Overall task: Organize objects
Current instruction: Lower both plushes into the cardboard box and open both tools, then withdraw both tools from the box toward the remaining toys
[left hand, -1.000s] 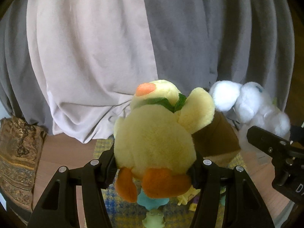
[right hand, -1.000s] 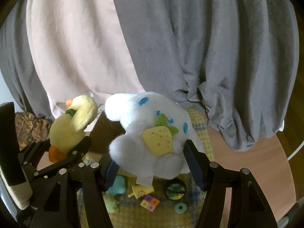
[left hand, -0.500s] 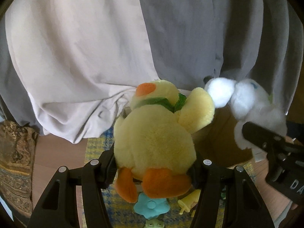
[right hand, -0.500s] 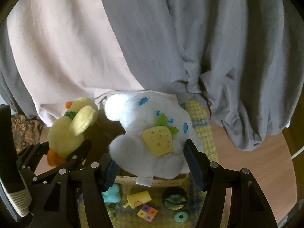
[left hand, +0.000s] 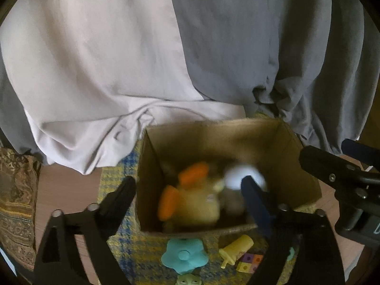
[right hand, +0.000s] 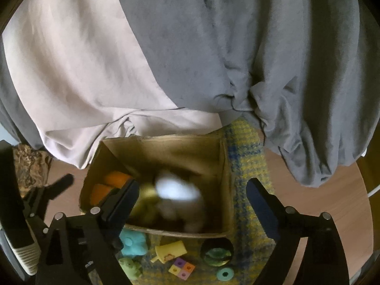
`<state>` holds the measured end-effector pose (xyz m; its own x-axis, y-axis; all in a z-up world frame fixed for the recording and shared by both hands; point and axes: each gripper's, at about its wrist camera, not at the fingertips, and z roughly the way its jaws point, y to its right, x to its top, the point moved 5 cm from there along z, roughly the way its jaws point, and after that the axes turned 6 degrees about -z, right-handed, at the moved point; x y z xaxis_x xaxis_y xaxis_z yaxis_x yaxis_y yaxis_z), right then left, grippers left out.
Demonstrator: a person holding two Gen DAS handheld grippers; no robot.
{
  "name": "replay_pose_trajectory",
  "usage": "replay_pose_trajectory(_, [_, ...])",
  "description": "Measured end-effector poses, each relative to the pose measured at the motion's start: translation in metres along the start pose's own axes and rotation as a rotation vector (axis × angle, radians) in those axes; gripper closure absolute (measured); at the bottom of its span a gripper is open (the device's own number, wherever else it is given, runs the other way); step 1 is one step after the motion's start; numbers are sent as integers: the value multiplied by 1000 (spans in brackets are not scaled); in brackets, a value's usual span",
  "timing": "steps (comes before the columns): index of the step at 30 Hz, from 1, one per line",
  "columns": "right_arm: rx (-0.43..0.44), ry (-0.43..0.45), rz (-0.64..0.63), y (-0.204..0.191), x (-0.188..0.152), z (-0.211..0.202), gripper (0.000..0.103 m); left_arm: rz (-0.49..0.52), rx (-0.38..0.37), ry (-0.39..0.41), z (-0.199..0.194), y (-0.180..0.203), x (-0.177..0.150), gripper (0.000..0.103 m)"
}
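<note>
Both tongs opening, nothing between them: left tongs (left hand: pixel 188 196) and right tongs (right hand: pixel 193 196) hang above the cardboard box (left hand: pixel 294 166). Inside it, blurred, lie the yellow plush duck (left hand: pixel 197 201) and the white plush toy (right hand: pixel 175 188), below both pairs.

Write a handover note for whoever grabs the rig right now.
Left claw: jaws opening, nothing gripped. Right claw: same.
Yellow duck plush and white plush lie blurred inside the cardboard box.
Done: both plushes are in the box.
Left: small toys on the checked mat in front of the box: teal flower, yellow popsicle, colour block, teal ring.
</note>
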<state>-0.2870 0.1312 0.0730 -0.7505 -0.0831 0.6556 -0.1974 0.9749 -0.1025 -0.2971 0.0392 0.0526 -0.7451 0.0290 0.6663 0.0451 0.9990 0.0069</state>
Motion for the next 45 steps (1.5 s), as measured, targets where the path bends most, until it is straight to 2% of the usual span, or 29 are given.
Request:
replay_pose_trajectory(5, [10,-4,29,7,-4,-2,10,-33,-4,-10,-2,-3,0,8])
replay_pose_trajectory(17, [-31,25,58,18,-17,-18,9,-52,60,3,-9,-9,-12,4])
replay_pose_trajectory(28, [-57,95,56,16,-39,-43,7,-58,110,8,-24,-15,-41,3])
replay_pose_trajectory(34, [-49,100,70,18,-53,-49,7,-64,139,50,-40,-17,-53,3])
replay_pose_trajectory(45, [-59,97,66,19,-86,-54,7,-70,158,72,-50,-17,-85,3])
